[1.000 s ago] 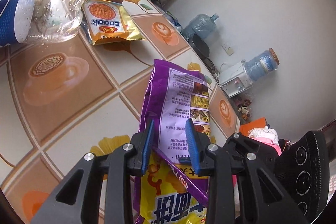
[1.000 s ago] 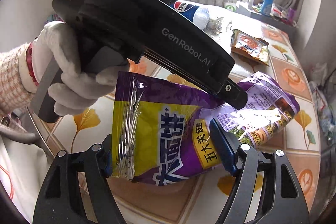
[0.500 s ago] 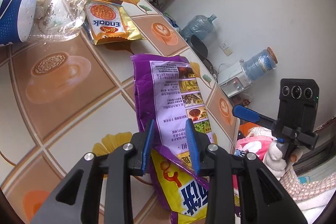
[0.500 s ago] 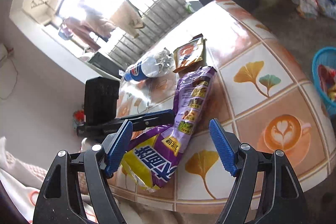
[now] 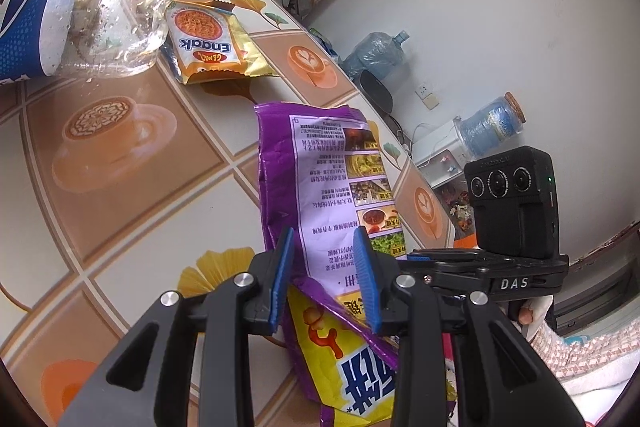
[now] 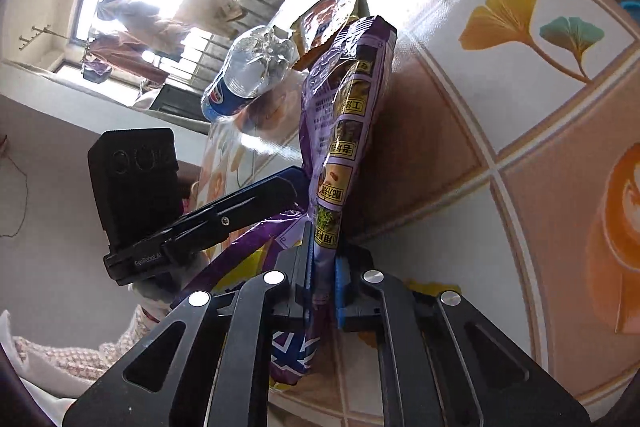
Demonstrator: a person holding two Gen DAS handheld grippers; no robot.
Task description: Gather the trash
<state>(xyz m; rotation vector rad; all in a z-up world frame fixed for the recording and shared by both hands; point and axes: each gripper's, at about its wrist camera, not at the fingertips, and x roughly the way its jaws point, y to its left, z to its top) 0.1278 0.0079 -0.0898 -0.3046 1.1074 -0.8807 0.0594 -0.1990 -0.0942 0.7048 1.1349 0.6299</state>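
The purple bag (image 6: pixel 344 131) stands off the table (image 6: pixel 520 39), pinched in the right gripper (image 6: pixel 322 279); the left gripper's (image 5: pixel 324 279) jaws sit narrowly around its near end, contact unclear. Next: carry it to a bin.

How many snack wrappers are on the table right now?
2: the purple snack bag pinched by both hand-held grippers, and the Enaak packet beside the plastic bottle. Others may lie out of view.

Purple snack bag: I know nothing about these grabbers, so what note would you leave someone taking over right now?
Right gripper: jaws shut on the purple bag, holding it up on edge.
Left gripper: jaws straddle the same bag; grip unclear.
Lying on the table: Enaak packet and plastic bottle, both untouched.
Done: bag grabbed.
Left: discard it, then collect the other two.
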